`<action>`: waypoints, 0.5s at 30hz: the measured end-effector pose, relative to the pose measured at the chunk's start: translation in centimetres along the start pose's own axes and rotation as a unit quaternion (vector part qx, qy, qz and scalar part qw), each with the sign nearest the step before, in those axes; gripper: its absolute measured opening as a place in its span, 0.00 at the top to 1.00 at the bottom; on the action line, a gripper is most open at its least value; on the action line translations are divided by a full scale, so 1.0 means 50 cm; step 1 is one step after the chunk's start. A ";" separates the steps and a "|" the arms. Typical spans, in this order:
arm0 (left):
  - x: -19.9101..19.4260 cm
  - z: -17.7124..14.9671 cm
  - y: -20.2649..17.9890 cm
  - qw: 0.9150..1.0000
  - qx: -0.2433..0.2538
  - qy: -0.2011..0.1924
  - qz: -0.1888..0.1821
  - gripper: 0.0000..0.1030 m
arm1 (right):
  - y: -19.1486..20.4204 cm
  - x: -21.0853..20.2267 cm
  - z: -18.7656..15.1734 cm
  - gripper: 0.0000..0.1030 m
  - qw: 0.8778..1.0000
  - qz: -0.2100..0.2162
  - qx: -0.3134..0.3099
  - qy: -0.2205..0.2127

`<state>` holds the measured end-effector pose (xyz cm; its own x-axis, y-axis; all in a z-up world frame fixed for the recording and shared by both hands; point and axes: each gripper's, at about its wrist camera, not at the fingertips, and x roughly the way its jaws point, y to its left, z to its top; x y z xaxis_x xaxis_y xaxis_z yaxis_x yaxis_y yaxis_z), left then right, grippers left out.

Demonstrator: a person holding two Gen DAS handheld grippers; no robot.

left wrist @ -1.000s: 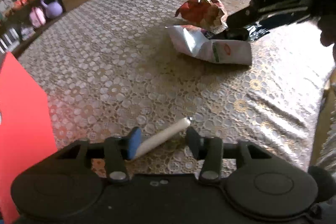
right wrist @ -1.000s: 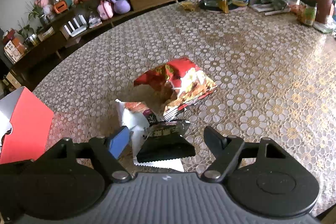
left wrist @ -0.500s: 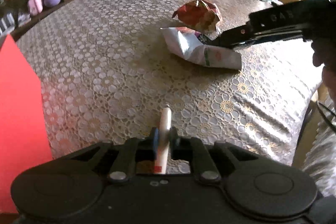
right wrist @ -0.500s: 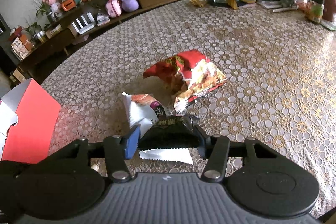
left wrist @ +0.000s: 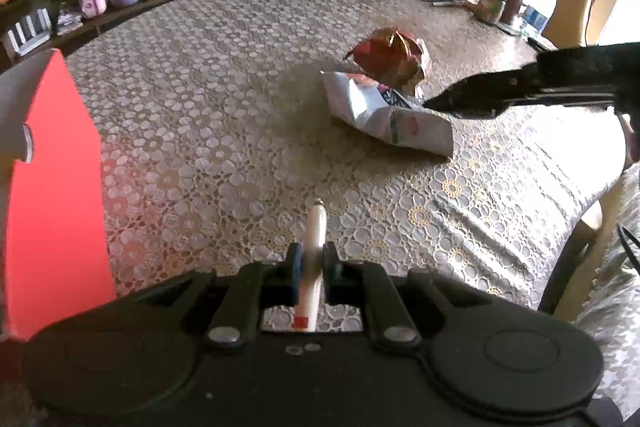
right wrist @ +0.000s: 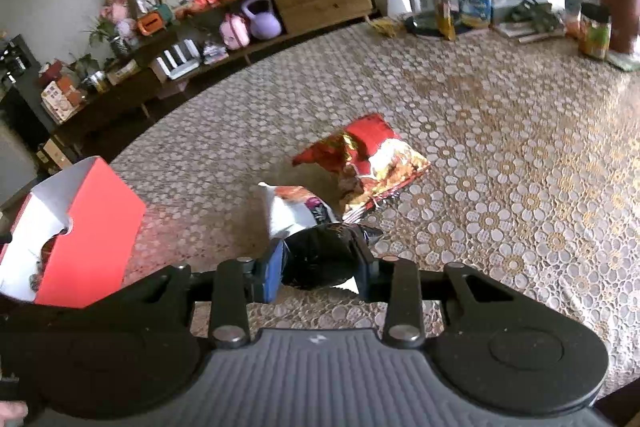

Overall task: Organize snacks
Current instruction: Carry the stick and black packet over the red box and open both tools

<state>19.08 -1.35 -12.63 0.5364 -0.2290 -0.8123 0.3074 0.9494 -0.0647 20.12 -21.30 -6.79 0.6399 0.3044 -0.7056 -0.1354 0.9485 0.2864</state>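
Left wrist view: my left gripper (left wrist: 308, 267) is clamped on a white stick snack (left wrist: 313, 259) above the bench (left wrist: 200, 131). My right gripper (right wrist: 320, 263) has just been closing and now pinches a black packet (right wrist: 320, 259) beside the white bag (right wrist: 290, 207), red box (right wrist: 88, 227) far left

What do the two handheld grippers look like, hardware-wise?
Both are matte black. The left gripper has two round discs on its body, silver pivot screws and blue-faced pads. The right gripper has a ribbed grey centre panel with a small white mark, the same discs and screws, and one blue pad showing.
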 end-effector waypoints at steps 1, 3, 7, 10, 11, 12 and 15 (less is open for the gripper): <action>-0.006 -0.001 0.001 1.000 -0.005 -0.002 0.000 0.93 | 0.005 -0.011 -0.003 0.66 1.000 0.002 -0.004 -0.003; -0.020 -0.003 0.002 1.000 -0.010 -0.008 0.000 0.93 | 0.014 -0.029 -0.009 0.66 1.000 0.007 -0.011 -0.007; -0.054 -0.007 0.003 1.000 -0.018 -0.019 0.002 0.93 | 0.036 -0.068 -0.019 0.66 0.999 0.016 -0.024 -0.016; -0.085 -0.012 0.008 0.999 -0.026 -0.028 0.000 0.93 | 0.058 -0.099 -0.026 0.66 0.999 0.026 -0.035 -0.025; -0.095 -0.013 0.009 0.999 -0.028 -0.029 -0.002 0.93 | 0.066 -0.109 -0.028 0.66 0.998 0.028 -0.039 -0.028; -0.105 -0.014 0.010 0.999 -0.029 -0.030 -0.001 0.93 | 0.075 -0.118 -0.030 0.66 0.998 0.032 -0.043 -0.031; -0.135 -0.020 0.016 0.999 -0.037 -0.036 0.006 0.93 | 0.101 -0.140 -0.036 0.66 0.997 0.042 -0.053 -0.036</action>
<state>14.93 1.16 -7.77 0.5957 -0.2301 -0.7696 0.2436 0.9647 -0.0999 13.63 -18.46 -1.57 0.6750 0.3800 -0.6325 -0.2678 0.9249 0.2699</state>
